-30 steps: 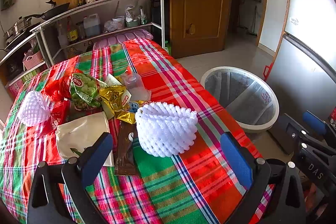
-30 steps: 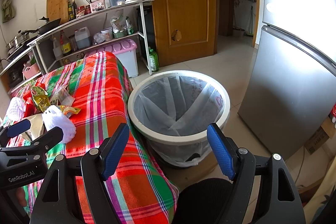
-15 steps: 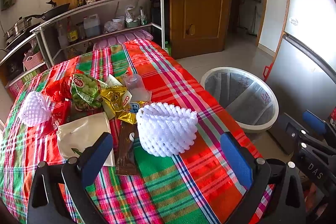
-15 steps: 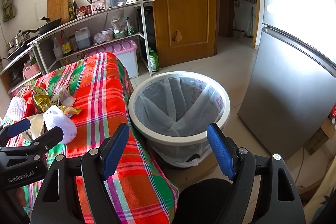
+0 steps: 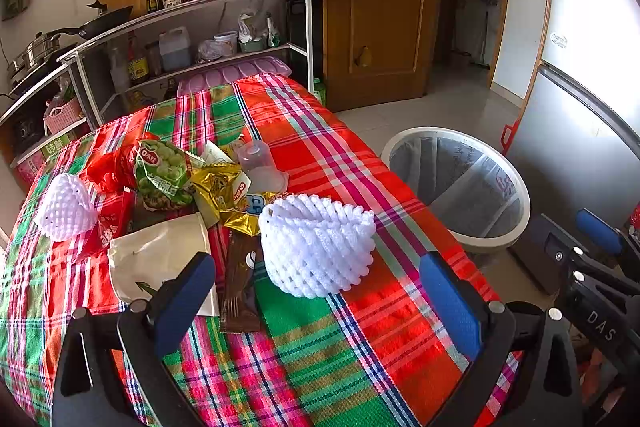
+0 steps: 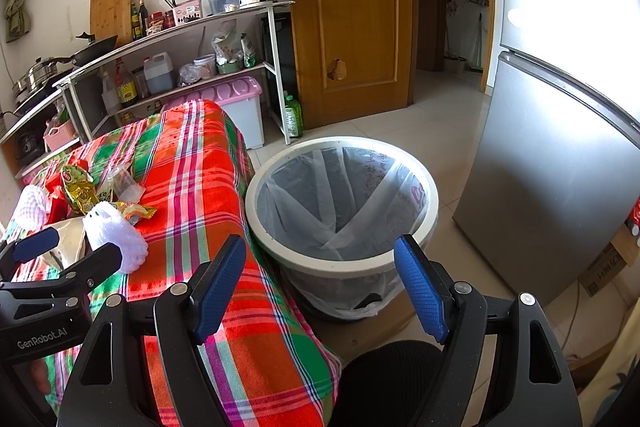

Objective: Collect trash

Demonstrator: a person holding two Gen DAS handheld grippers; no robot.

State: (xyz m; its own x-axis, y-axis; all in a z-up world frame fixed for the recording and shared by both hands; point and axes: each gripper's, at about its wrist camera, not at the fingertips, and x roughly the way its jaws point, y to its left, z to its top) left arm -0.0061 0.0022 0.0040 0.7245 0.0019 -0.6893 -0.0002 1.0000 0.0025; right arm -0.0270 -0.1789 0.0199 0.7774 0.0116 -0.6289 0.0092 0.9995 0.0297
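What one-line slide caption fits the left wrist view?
Open left gripper faces a white foam net and wrappers on the plaid table; lined bin beside it.

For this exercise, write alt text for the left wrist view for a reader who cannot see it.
An open left hand-held gripper faces a white foam fruit net on a plaid-clothed table, crumpled snack wrappers behind it, a lined white bin to the right.

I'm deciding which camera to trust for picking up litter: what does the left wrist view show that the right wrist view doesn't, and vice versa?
Only the left wrist view shows the flat brown wrapper. Only the right wrist view shows the green plastic bottle on the floor by the shelf and the lined bin's outer wall. Both show the near white foam fruit net, the white-rimmed lined bin and both open grippers.
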